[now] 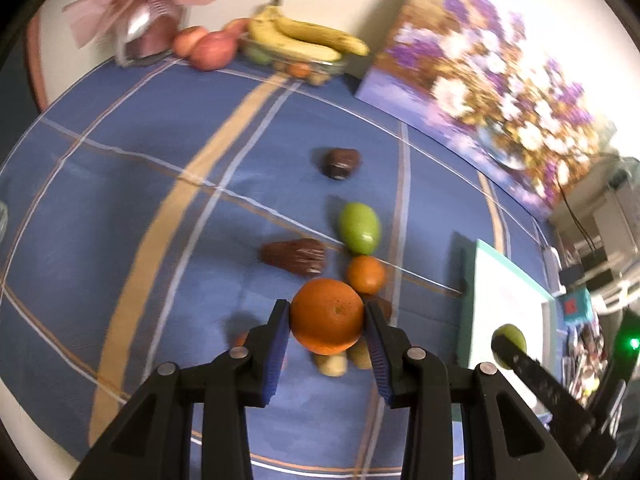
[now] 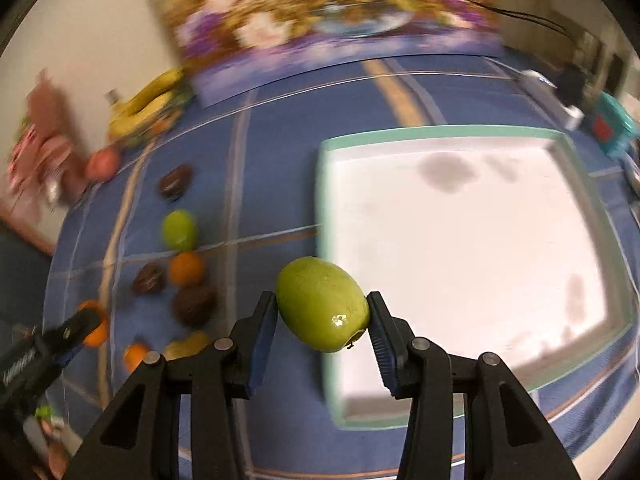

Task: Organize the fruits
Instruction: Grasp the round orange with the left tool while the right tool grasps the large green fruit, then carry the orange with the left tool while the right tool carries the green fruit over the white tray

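Note:
My left gripper is shut on a large orange and holds it above the blue tablecloth. Beyond it lie a small orange, a green fruit and two dark brown fruits. My right gripper is shut on a green fruit at the left rim of a white tray with a green edge. The tray's floor is bare. The right gripper with its green fruit also shows in the left wrist view over the tray.
At the table's far edge a clear dish holds bananas, with red apples and a pink-wrapped item beside it. A flower painting leans on the wall. Small yellowish fruits lie under the left gripper.

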The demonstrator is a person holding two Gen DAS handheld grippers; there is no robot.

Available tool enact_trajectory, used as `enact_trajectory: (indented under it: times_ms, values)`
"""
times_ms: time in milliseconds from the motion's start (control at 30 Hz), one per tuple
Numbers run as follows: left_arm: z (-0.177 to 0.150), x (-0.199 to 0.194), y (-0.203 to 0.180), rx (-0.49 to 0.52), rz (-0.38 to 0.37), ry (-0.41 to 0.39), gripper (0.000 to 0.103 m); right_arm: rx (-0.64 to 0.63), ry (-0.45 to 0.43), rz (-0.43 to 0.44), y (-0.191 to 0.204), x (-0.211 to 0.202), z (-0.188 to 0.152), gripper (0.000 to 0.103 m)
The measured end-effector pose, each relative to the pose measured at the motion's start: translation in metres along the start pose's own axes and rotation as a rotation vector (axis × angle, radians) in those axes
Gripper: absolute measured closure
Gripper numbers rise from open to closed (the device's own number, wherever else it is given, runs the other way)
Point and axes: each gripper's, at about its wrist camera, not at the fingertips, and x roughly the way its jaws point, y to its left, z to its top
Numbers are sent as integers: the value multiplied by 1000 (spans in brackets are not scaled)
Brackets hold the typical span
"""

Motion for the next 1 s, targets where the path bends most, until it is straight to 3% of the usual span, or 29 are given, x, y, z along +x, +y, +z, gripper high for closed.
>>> enact_trajectory:
  times_ms: [200, 633, 1000]
  values:
    - [-6, 8, -51, 118, -17, 29, 63, 131, -13, -75, -53, -2, 20, 56]
    - [-20, 52, -170, 354, -59, 100, 63, 309, -87, -138, -100, 2, 11, 56]
    - [-35, 103, -221, 488, -65, 139, 63, 371, -56, -135, -128, 16, 29, 56]
